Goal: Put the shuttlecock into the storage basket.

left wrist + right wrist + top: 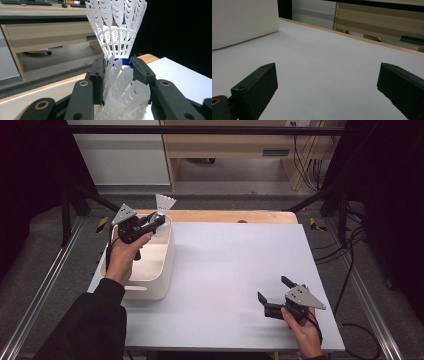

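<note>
Shuttlecocks, white, stacked one inside another, clamped between the jaws of the left gripper; held up over the far rim of the white bin, feather skirt above the gripper. Bin at the left edge of the white table, close to the far wooden edge. Right gripper low near the table's front right corner, jaws spread wide, nothing between them. Broad bare tabletop between bin and right gripper; metal rails beyond both side edges.
</note>
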A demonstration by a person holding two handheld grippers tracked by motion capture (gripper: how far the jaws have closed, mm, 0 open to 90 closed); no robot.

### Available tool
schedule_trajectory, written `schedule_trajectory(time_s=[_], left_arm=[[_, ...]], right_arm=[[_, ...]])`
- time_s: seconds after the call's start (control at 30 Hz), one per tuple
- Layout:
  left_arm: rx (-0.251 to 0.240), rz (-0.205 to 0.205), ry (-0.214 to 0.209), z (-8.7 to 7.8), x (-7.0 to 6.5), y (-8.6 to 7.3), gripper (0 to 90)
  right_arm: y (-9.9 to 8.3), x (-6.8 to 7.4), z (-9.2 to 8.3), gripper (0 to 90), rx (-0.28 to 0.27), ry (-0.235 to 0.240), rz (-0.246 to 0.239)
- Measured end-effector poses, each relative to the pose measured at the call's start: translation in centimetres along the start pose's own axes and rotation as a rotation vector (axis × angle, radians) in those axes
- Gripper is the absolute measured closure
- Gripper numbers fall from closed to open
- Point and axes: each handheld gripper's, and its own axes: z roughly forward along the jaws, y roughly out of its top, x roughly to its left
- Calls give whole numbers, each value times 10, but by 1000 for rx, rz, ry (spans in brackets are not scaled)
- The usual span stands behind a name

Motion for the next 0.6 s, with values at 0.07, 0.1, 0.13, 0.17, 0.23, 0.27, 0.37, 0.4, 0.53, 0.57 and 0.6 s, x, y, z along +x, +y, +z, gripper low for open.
schedule_trajectory(time_s=[0.07,0.1,0.13,0.17,0.23,0.27,0.37,0.4,0.53,0.57,0.6], left_arm=[[3,-1,-1,1,0,-1,647],[1,-2,0,1,0,-1,647],[1,-5,0,1,1,-2,647],[2,-5,1,1,1,-2,647],[5,-11,0,2,2,-4,647],[5,-13,1,2,2,-5,647],[7,-21,-1,2,4,-6,647],[7,-21,0,2,4,-7,647],[12,-24,6,2,6,-8,647],[13,-25,6,2,6,-9,648],[14,-26,7,2,7,-10,647]], right_arm=[[0,1,0,32,0,5,-3],[0,1,0,32,1,5,-3],[0,1,0,32,1,6,-4],[0,1,0,32,1,6,-3],[0,1,0,32,-1,5,-3],[0,0,0,32,-3,4,-2],[0,0,0,32,-4,2,-1],[0,0,0,32,-4,2,-2],[0,0,0,32,-3,2,-3],[0,0,0,32,-2,2,-3],[0,0,0,32,-2,3,-2]])
